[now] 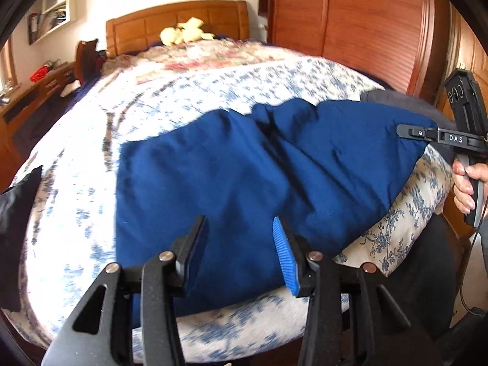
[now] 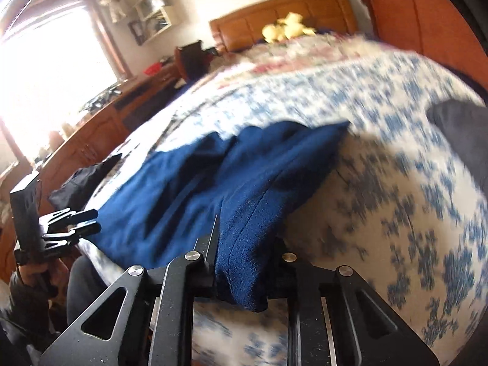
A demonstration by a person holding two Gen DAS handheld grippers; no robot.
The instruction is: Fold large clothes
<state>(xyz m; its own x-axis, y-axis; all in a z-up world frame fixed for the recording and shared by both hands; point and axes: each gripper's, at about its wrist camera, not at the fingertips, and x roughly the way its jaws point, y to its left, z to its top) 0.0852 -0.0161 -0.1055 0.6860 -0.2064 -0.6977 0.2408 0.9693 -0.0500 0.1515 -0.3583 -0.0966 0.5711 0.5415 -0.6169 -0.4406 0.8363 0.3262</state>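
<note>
At the far left of the bed (image 1: pixel 76 158), a black garment (image 1: pixel 18 210) lies at the edge, apart from the work. Your left gripper (image 1: pixel 241 253) stands with its jaws open, nothing between them, hovering over the near-left portion of the blue garment (image 1: pixel 244 167); from this view you cannot tell whether the fingers touch the cloth. The blue garment lies on the floral bedspread near the foot edge, its long axis running left to right across the bed, roughly parallel to the near edge, with creases through its middle. Treat this axis as the governing relation: the cloth spans from one gripper to the other, so any fold across it requires both ends to be controlled. Moving right, your right gripper (image 1: pixel 427 134) has its jaws closed on the right-hand end of the blue garment; the right wrist view confirms cloth bunched between the fingers (image 2: pixel 241 274) and hanging slightly below them. The left gripper is the nearer one to the free left end, which lies directly ahead of and beneath its jaws. A dark grey item (image 1: pixel 387 96) sits beyond the right end, near the wardrobe (image 1: pixel 350 30). The likely next requirement is closing the left jaws on the near-left edge.
</note>
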